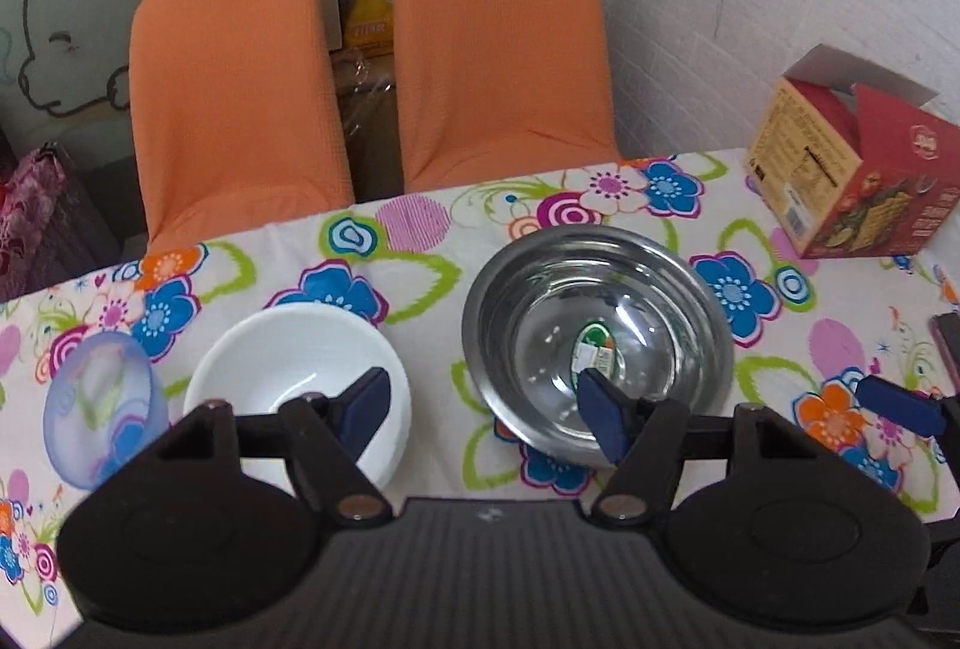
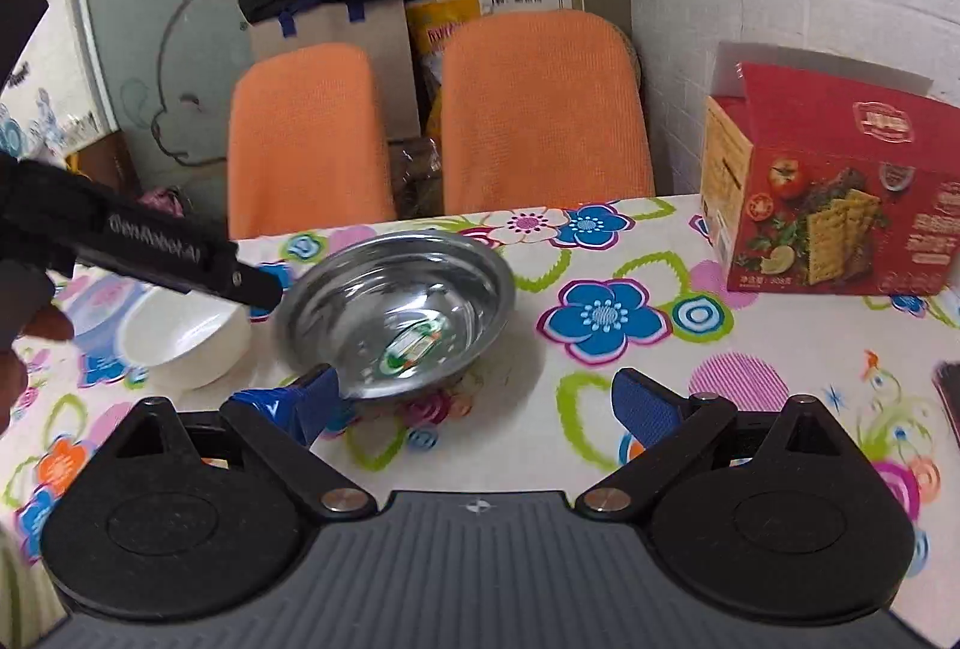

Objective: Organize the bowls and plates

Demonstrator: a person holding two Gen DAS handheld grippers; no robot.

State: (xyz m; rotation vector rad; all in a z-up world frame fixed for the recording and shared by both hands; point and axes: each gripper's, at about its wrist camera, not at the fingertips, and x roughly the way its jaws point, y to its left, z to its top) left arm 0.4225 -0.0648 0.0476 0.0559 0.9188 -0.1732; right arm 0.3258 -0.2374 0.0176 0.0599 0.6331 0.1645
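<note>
While both grippers hover over the floral tablecloth [image 1: 420,283], three vessels line up along it. At the far left lies a translucent blue-tinted bowl [image 1: 102,409], just beside a white bowl [image 1: 288,361], which stands apart from the wide stainless steel bowl [image 1: 600,331] with a green sticker [image 1: 594,343] on its bottom. The left gripper [image 1: 486,409] hangs above the gap between the white and steel bowls, fingers spread wide, holding nothing. The right gripper [image 2: 480,403] is likewise spread and empty, its left finger [image 2: 312,403] by the steel bowl's near rim. A red cracker box [image 2: 834,205] stands at the far right, well apart.
</note>
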